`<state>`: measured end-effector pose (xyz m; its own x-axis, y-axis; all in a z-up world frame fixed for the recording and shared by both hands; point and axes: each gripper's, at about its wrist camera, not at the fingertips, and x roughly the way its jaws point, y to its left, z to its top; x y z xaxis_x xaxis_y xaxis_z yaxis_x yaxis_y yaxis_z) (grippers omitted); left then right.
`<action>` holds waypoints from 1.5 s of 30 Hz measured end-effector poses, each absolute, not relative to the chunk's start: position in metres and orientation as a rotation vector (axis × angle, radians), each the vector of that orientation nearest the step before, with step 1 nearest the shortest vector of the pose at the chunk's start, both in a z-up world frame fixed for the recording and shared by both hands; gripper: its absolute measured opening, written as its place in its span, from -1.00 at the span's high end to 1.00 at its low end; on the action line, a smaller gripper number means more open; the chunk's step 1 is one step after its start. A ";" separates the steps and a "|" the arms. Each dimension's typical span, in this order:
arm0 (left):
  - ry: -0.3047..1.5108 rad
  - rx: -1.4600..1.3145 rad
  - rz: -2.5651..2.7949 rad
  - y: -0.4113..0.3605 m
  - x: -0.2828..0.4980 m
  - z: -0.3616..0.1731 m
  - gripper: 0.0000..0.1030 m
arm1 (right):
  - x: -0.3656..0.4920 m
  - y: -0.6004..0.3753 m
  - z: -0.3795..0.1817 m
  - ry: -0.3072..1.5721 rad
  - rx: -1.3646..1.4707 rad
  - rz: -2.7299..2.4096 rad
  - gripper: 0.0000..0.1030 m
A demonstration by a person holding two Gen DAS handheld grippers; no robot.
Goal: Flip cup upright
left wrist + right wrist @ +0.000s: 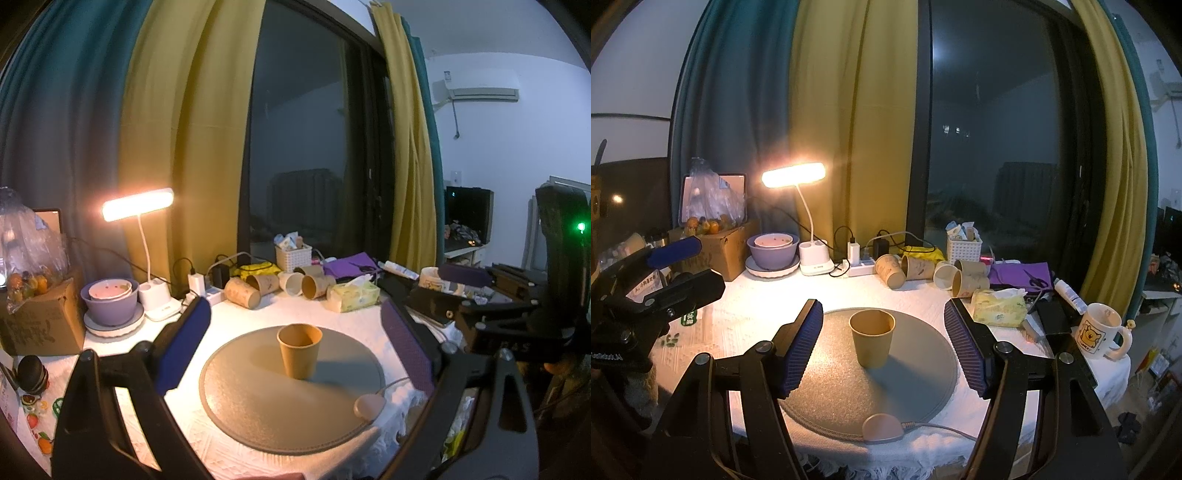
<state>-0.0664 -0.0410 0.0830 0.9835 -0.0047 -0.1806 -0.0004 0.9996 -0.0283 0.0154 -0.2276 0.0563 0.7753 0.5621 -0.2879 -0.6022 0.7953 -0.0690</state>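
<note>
A brown paper cup (299, 350) stands upright, mouth up, on a round grey mat (258, 406); it also shows in the right wrist view (872, 342) on the mat (831, 398). My left gripper (295, 343) is open, its blue-padded fingers wide on either side of the cup and not touching it. My right gripper (882, 343) is open too, its pads apart on both sides of the cup. The right gripper appears at the right in the left wrist view (491, 295); the left one appears at the left in the right wrist view (665, 273).
Several paper cups (923, 275) lie on their sides at the back, by a tissue pack (997, 308), a white basket (964, 247) and a power strip. A lit desk lamp (794, 175), stacked bowls (772, 251), a cardboard box and a mug (1099, 332) ring the table.
</note>
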 end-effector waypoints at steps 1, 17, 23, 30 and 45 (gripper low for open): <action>0.182 -0.028 -0.004 -0.042 -0.067 0.082 -0.83 | 0.015 -0.228 0.056 0.260 -0.161 0.633 -0.38; 0.186 -0.028 -0.010 -0.043 -0.068 0.078 -0.83 | 0.014 -0.226 0.052 0.266 -0.161 0.633 -0.38; 0.189 -0.030 -0.010 -0.044 -0.068 0.078 -0.83 | 0.014 -0.225 0.052 0.266 -0.161 0.632 -0.38; 0.192 -0.030 -0.011 -0.046 -0.068 0.074 -0.83 | 0.015 -0.225 0.052 0.267 -0.161 0.633 -0.38; 0.191 -0.032 -0.010 -0.047 -0.068 0.075 -0.83 | 0.015 -0.225 0.053 0.268 -0.161 0.633 -0.38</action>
